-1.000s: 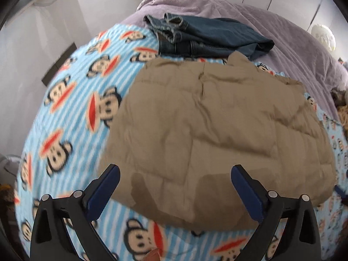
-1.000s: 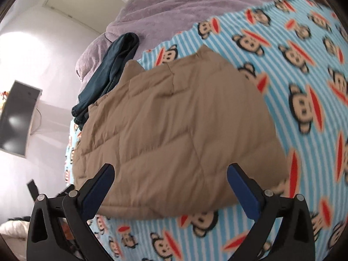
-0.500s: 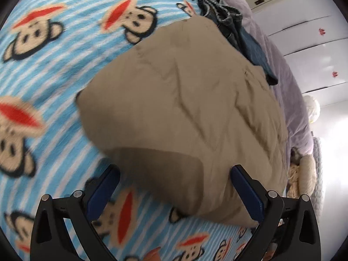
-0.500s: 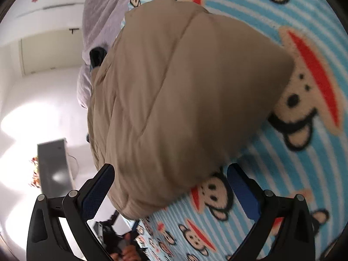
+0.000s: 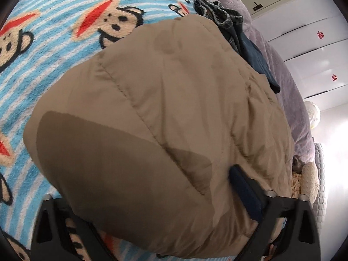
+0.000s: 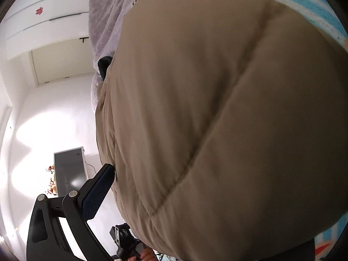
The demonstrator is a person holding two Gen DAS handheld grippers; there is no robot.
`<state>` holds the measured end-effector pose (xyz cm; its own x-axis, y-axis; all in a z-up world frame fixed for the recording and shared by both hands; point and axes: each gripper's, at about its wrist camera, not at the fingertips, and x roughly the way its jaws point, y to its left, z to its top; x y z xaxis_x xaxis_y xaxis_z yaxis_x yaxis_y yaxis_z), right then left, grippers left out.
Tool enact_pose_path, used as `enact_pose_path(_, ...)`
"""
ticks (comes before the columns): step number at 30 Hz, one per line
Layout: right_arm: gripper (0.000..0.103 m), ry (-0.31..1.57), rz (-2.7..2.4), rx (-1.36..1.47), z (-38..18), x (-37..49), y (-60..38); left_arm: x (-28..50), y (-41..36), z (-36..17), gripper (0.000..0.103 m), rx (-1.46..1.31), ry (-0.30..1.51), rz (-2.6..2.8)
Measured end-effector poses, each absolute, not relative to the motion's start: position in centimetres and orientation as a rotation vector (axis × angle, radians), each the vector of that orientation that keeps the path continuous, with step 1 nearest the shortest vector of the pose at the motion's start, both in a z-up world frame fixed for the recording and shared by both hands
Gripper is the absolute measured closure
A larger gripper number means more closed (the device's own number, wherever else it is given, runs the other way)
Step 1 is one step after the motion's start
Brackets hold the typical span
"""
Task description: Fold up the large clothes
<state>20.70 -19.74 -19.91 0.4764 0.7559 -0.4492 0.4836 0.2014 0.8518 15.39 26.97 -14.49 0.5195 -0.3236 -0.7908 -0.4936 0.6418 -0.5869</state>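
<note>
You're working over a bed (image 5: 50,69) covered by a fleece blanket striped blue and white and printed with cartoon monkey faces. A tan quilted jacket (image 5: 174,108) lies folded on that blanket and fills most of both views. Just beyond its far edge you have a pair of dark blue jeans (image 5: 235,32), bunched up and touching the jacket. Past the jeans, a lilac plush blanket (image 5: 289,100) is heaped along the bed's far side.
</note>
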Motion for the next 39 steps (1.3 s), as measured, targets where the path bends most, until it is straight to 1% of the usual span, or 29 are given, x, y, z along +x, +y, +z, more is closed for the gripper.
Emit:
enact_pose_path(1,0.004,1.158,0.258,1.452,-20.0,20.5,-19.9,15.4,26.9,-14.3,0.046,-0.925,1.049,0.097)
enact_pose_path(3,0.036,1.148,0.253,1.495,-20.2,20.0,-20.3,15.3,26.5,-13.7,0.067,-0.938,1.023,0.058)
enact_pose_path(4,0.054,1.136,0.265,1.52,-20.3,19.8,-20.3,15.1,26.6,-13.2,0.075,-0.921,1.013,0.051)
enact_pose_path(5,0.064,1.119,0.279,1.527,-20.1,19.5,-20.4,14.9,26.5,-12.5,0.078,-0.893,1.002,0.038)
enact_pose_path(6,0.068,1.106,0.295,1.504,-19.5,19.4,-20.5,14.7,26.3,-11.8,0.08,-0.873,0.994,0.028)
enact_pose_path(7,0.073,1.097,0.305,1.484,-19.0,19.3,-20.6,14.7,26.1,-11.3,0.081,-0.861,0.989,0.021)
enact_pose_path(9,0.076,1.074,0.326,1.467,-18.0,19.0,-20.9,14.5,25.5,-10.1,0.082,-0.846,0.976,-0.001)
enact_pose_path(14,0.079,1.036,0.363,1.419,-15.5,17.4,-22.6,13.6,23.4,-7.7,0.082,-0.808,0.975,-0.05)
enact_pose_path(21,0.079,1.037,0.347,1.379,-13.6,11.0,-27.2,8.5,18.7,-5.5,0.082,-0.739,1.048,-0.138)
enact_pose_path(25,0.079,1.064,0.324,1.391,-14.1,6.6,-29.5,4.4,16.5,-5.4,0.082,-0.73,1.111,-0.163)
enact_pose_path(31,0.079,1.103,0.29,1.415,-15.1,1.2,-31.5,-0.7,13.9,-6.9,0.082,-0.716,1.214,-0.136)
enact_pose_path(33,0.078,1.142,0.266,1.413,-16.2,0.1,-31.8,-1.9,13.1,-7.6,0.082,-0.689,1.25,-0.103)
enact_pose_path(35,0.073,1.197,0.233,1.407,-17.4,-0.4,-31.8,-2.3,12.9,-8.2,0.081,-0.694,1.275,-0.061)
enact_pose_path(36,0.072,1.218,0.227,1.416,-18.0,-0.5,-31.8,-2.5,12.8,-8.3,0.077,-0.694,1.283,-0.027)
enact_pose_path(37,0.068,1.23,0.222,1.417,-18.2,-0.5,-31.8,-2.5,12.7,-8.2,0.067,-0.68,1.29,0.0)
enact_pose_path(38,0.066,1.245,0.22,1.412,-18.3,-0.4,-31.8,-2.6,12.5,-7.9,0.06,-0.646,1.301,0.048)
enact_pose_path(39,0.065,1.261,0.224,1.409,-18.4,-0.3,-31.8,-2.7,12.4,-7.7,0.049,-0.608,1.31,0.093)
